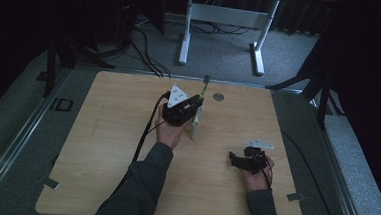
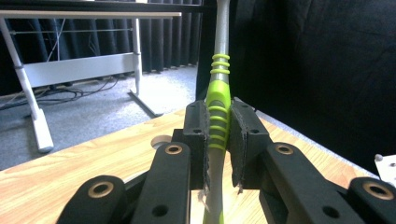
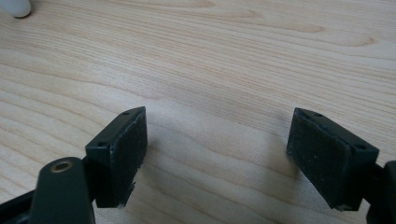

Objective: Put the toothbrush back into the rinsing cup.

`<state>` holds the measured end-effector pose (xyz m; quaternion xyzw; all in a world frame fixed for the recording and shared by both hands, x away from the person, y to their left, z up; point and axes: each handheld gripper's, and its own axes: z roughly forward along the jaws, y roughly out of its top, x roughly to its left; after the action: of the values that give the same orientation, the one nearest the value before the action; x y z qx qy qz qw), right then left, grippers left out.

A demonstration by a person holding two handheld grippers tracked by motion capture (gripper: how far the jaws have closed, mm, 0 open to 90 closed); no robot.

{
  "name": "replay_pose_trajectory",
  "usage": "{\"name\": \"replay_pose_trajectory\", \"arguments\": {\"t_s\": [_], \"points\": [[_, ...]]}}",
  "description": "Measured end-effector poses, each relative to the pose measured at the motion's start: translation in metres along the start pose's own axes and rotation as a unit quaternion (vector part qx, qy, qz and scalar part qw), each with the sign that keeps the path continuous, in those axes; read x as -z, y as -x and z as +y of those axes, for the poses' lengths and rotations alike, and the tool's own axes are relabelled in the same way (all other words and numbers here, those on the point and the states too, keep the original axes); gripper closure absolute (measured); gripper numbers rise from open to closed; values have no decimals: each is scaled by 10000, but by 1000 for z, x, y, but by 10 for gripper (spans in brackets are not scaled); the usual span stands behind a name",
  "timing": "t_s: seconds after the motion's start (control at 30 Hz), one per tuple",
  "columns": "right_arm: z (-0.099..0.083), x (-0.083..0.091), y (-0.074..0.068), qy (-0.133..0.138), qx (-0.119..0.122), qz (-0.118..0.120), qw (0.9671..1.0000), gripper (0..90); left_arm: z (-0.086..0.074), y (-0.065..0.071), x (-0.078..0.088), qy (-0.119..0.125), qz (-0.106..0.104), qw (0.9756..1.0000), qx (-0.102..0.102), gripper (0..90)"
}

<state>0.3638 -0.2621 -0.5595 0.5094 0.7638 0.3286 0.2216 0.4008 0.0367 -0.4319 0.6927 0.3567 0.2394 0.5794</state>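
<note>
A slender tool (image 2: pixel 218 116) with a lime-green ribbed grip and a grey metal shank stands clamped between the two black pads of the left gripper (image 2: pixel 218 135). It runs up past the jaws, nearly upright and leaning a little. From above, the tool (image 1: pixel 203 88) pokes out beyond the gripper's nose (image 1: pixel 194 108), while its pale lower end hangs below, over the wooden table (image 1: pixel 111 147).
</note>
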Motion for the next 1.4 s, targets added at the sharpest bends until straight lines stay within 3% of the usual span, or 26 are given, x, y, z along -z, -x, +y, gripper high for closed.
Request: {"name": "replay_pose_trajectory", "arguments": {"t_s": [0.43, 0.8, 0.87, 0.97, 1.03, 1.17, 1.4], "points": [[0, 0, 0, 0, 6, 1, 10000, 200, -7, 4, -11, -71, 26, 10000, -16, 781], [0, 0, 0, 4, 5, 2, 10000, 200, -19, 9, -13, -219, 52, 9996, -188, 772], [0, 0, 0, 0, 6, 3, 10000, 200, -22, 11, -10, -247, 66, 9994, -212, 702], [0, 0, 0, 3, 7, 5, 10000, 200, -29, 15, -3, -368, 153, 9987, -306, 484], [0, 0, 0, 5, 15, 6, 10000, 200, -32, 18, 0, -429, 236, 9979, -427, 391], [0, 0, 0, 5, 10, 6, 10000, 201, -34, 18, 6, -483, 265, 9973, -475, 330], [0, 0, 0, -2, 18, 7, 10000, 200, -39, 8, 12, -664, 275, 9971, -258, 297]]}}
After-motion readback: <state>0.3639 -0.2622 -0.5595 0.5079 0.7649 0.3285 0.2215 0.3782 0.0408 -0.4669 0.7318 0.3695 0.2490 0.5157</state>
